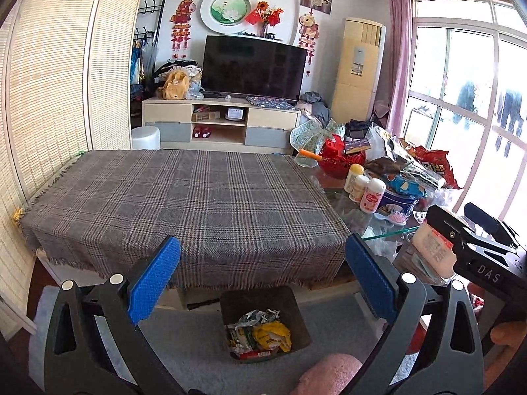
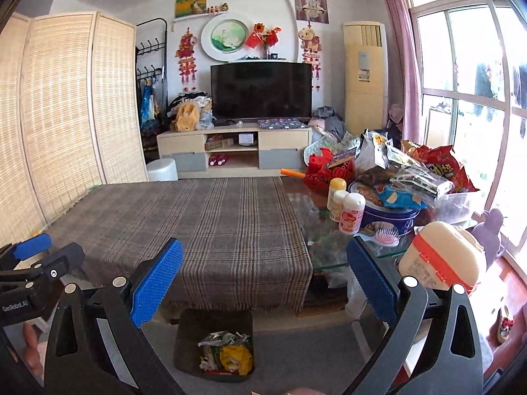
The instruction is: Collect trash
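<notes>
While both tongs (image 1: 263, 283) gape, they hover above the bin (image 1: 265, 324).

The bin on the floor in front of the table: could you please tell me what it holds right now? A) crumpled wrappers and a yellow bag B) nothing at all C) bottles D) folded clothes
A: the bin holds crumpled wrappers and a yellow bag, seen in both wrist views.

Bin (image 1: 263, 326) — wrappers too crumpled to identify; hand (image 2: 31, 345) cut off.
</notes>
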Action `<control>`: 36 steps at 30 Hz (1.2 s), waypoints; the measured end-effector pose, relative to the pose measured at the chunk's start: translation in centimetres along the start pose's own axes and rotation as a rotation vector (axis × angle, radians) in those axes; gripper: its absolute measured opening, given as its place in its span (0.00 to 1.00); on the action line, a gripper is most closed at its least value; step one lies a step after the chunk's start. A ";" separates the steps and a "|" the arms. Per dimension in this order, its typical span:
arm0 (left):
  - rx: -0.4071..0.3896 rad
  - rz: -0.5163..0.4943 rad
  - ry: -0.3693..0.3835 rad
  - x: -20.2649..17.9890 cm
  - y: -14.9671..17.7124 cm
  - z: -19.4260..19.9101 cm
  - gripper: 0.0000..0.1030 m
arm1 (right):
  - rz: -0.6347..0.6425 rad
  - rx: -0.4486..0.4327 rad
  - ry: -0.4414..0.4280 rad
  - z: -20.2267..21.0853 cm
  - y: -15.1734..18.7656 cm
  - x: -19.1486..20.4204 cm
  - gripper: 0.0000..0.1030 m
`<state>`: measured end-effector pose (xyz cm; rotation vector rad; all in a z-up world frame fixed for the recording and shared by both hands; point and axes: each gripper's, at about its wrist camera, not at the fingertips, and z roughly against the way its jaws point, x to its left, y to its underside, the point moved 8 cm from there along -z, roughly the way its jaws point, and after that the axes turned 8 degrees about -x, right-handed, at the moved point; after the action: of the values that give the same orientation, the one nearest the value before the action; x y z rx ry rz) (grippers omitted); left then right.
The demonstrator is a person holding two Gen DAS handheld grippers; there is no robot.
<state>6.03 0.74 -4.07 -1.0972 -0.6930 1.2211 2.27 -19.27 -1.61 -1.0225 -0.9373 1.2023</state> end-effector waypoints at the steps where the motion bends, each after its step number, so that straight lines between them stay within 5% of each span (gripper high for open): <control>1: -0.006 0.000 -0.001 -0.1 -0.2 0.2 0.92 | 0.004 -0.007 0.004 0.3 -0.1 0.1 0.97; 36: -0.086 -0.016 -0.062 -0.3 -1.3 2.3 0.92 | -0.021 -0.023 -0.001 1.0 -0.3 0.2 0.97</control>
<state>4.39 1.14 -1.99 -1.1262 -0.8068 1.2252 1.44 -18.97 -1.00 -1.0282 -0.9627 1.1768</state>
